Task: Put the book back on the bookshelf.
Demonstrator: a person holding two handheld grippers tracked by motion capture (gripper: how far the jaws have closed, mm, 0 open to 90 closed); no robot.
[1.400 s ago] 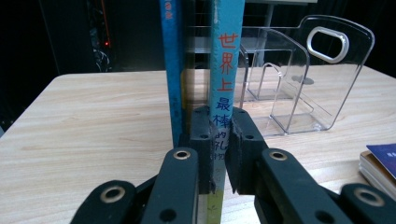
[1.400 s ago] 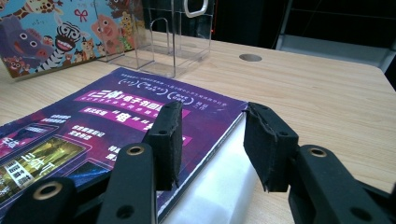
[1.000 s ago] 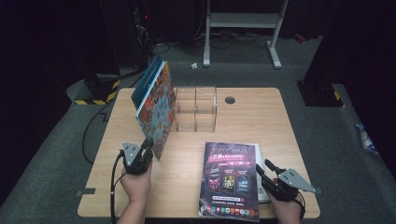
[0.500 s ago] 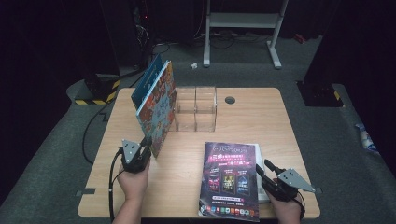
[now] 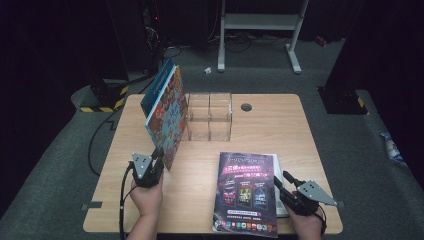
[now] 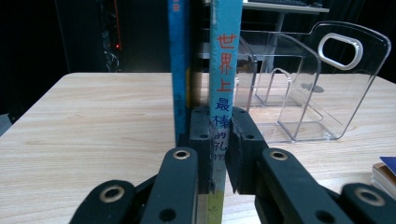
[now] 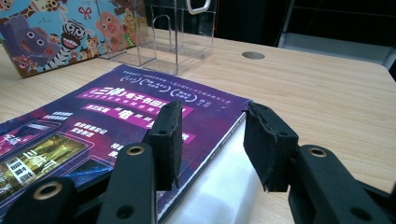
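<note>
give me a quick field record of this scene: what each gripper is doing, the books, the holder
left gripper: shut on the spine of the colourful picture book, held upright on its edge
blue book: upright beside the picture book, on the side away from the holder
right gripper: jaws apart over the right edge of the purple magazine, not pressing it
purple magazine: flat on the table, on top of a white book
clear plastic holder: upright, empty, just right of the picture book

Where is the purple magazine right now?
In the high view, the purple magazine lies flat at the table's near right, beside the right gripper.
</note>
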